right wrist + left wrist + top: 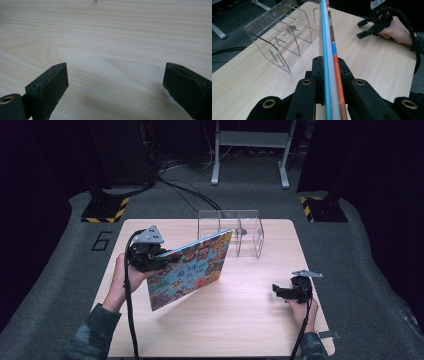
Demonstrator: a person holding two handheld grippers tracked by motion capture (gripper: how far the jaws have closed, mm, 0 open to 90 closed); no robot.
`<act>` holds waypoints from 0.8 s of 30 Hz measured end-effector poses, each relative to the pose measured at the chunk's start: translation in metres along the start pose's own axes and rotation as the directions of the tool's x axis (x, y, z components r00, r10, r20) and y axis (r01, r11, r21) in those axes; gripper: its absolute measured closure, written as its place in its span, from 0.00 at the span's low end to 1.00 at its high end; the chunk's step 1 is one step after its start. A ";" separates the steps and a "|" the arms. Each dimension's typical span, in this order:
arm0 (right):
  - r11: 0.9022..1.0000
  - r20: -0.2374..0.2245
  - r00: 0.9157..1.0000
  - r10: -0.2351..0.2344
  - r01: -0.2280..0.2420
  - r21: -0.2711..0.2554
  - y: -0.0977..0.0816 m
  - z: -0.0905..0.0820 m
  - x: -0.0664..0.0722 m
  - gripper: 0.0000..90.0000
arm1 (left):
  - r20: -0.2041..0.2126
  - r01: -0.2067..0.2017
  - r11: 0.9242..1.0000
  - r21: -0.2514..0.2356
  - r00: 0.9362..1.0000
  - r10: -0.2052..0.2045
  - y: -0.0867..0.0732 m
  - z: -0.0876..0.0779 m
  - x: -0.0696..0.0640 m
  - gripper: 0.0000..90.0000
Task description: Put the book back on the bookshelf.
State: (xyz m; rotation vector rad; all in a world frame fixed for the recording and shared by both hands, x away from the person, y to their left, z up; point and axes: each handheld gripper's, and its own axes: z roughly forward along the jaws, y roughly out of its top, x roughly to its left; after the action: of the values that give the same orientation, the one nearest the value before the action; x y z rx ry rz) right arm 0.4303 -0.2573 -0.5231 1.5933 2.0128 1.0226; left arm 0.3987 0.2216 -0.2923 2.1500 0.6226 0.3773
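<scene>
**Book up on edge, rack ahead to the right**

My left gripper (150, 256) pinches the picture book (192, 269) by its left end, cover tilted, long axis running toward the clear acrylic rack (235, 232) just beyond its far corner. My right gripper (286, 291), jaws spread with nothing between them, sits low over bare table (240, 320), well apart.
</scene>
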 end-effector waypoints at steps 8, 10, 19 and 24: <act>1.000 0.037 0.999 -0.015 0.016 -0.018 -0.004 0.001 -0.002 0.08 | -0.036 0.012 1.000 0.008 0.999 -0.011 0.013 -0.006 0.005 0.90; 1.000 0.048 0.999 -0.015 0.015 -0.020 -0.004 0.001 -0.003 0.09 | -0.039 0.016 1.000 0.011 0.999 -0.016 0.016 -0.009 0.006 0.90; 1.000 0.085 0.996 -0.022 0.023 -0.008 -0.004 0.002 -0.001 0.09 | -0.084 0.054 0.999 -0.005 0.995 -0.054 0.028 -0.014 0.019 0.90; 1.000 0.094 0.995 -0.020 0.021 -0.013 -0.004 0.003 -0.001 0.09 | -0.099 0.071 0.997 -0.006 0.993 -0.072 0.033 -0.012 0.023 0.90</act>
State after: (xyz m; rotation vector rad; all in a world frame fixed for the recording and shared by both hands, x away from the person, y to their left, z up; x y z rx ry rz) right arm 0.4300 -0.2582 -0.5280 1.5800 1.9513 0.9347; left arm 0.4219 0.2250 -0.2572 2.1105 0.7526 0.4472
